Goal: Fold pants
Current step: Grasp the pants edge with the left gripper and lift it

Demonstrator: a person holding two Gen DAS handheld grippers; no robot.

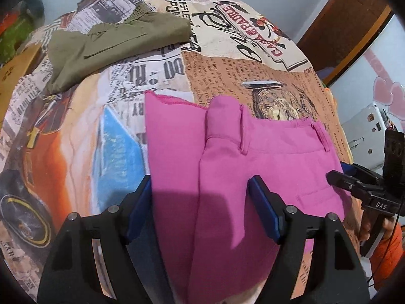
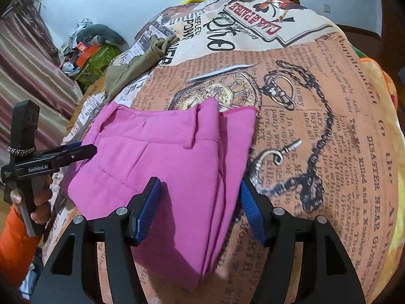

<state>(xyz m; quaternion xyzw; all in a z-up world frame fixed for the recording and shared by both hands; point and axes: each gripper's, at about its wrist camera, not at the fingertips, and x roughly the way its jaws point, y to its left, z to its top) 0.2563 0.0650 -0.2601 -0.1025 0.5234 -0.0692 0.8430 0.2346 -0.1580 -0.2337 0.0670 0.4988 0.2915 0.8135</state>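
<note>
A surface (image 2: 316, 126) draped in newspaper-print cloth carries the clothes. Folded pink pants (image 2: 164, 157) lie near. Olive pants (image 1: 111, 48) lie farther back.

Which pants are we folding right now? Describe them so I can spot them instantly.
Start from the newspaper-print bedspread covering the whole surface. The pink pants lie folded nearest the cameras, between both open grippers. The only other garment, olive-green pants, sits farther back; bright pink colour and belt loops mark ours.

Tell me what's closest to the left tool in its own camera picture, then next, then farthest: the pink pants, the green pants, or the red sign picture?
1. Pink pants: right between the left tool fingers.
2. Green pants: farther back, left.
3. Red sign picture: far edge, right.
</note>
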